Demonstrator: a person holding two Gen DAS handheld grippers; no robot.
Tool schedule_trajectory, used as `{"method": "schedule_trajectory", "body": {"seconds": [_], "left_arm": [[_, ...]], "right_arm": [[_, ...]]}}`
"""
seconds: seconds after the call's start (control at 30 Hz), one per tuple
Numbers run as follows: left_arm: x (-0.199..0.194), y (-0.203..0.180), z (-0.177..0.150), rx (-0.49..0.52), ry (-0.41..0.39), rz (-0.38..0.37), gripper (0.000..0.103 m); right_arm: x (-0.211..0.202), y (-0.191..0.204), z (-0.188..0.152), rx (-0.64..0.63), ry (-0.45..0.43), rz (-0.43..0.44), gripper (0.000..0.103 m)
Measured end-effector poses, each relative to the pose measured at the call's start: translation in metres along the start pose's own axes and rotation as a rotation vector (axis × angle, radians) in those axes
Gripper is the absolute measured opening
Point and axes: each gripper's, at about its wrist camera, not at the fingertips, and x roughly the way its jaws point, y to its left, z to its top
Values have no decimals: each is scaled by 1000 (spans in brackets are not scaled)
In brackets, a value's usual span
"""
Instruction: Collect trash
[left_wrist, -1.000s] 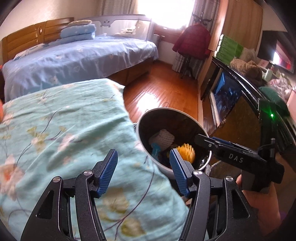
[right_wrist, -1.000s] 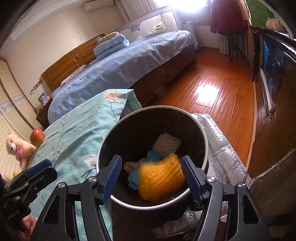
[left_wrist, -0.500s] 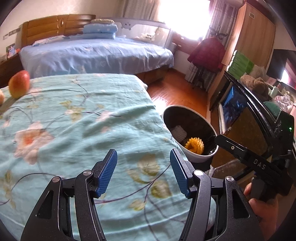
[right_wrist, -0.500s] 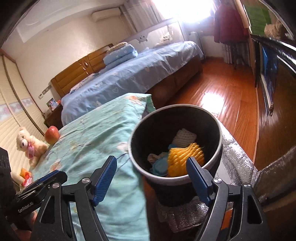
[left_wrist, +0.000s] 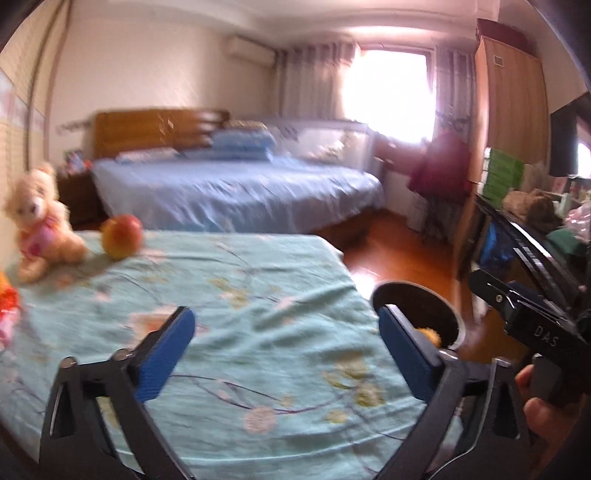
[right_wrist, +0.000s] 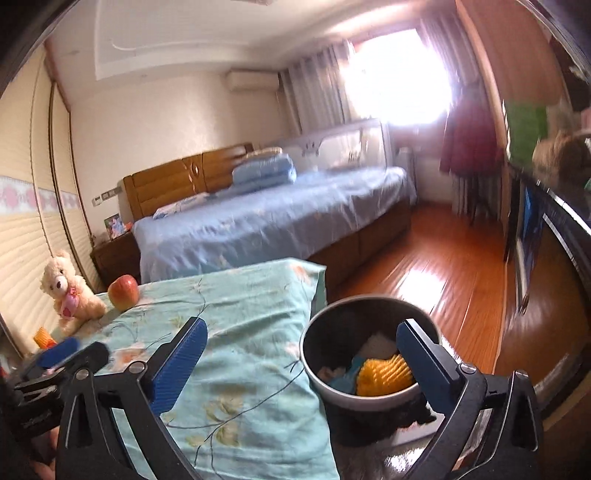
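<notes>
A black, white-rimmed trash bin (right_wrist: 369, 300) stands on the floor at the right corner of the teal flowered bedspread (right_wrist: 240, 317). Inside lie a yellow foam net (right_wrist: 384, 374), a white foam net (right_wrist: 376, 341) and a blue scrap (right_wrist: 345, 380). My right gripper (right_wrist: 303, 332) hovers in front of the bin, its jaws opening with nothing between them. My left gripper (left_wrist: 284, 321) hangs over the bedspread (left_wrist: 258, 295), left of the bin (left_wrist: 406, 286), jaws also opening and empty. An orange and red wrapper-like thing (left_wrist: 7, 306) lies at the bedspread's left edge.
A teddy bear (right_wrist: 68, 291) and an apple (right_wrist: 123, 291) sit at the far left of the bedspread. Beyond is a blue bed (right_wrist: 277, 221), and to the right wooden floor (right_wrist: 424, 277), a dark TV cabinet (left_wrist: 524, 240) and a red coat (left_wrist: 443, 173) on a rack.
Both grippers drew back from the bin and tilted upward, and their jaws spread wider. The teddy bear, apple and more of the room came into view.
</notes>
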Motion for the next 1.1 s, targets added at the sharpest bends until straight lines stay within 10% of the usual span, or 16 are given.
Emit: {"method": "schedule_trajectory", "body": {"seconds": [1.1], "left_arm": [[-8, 23, -18, 12, -40, 134, 103]], "right_arm": [[11, 25, -31, -62, -3, 15, 103]]}}
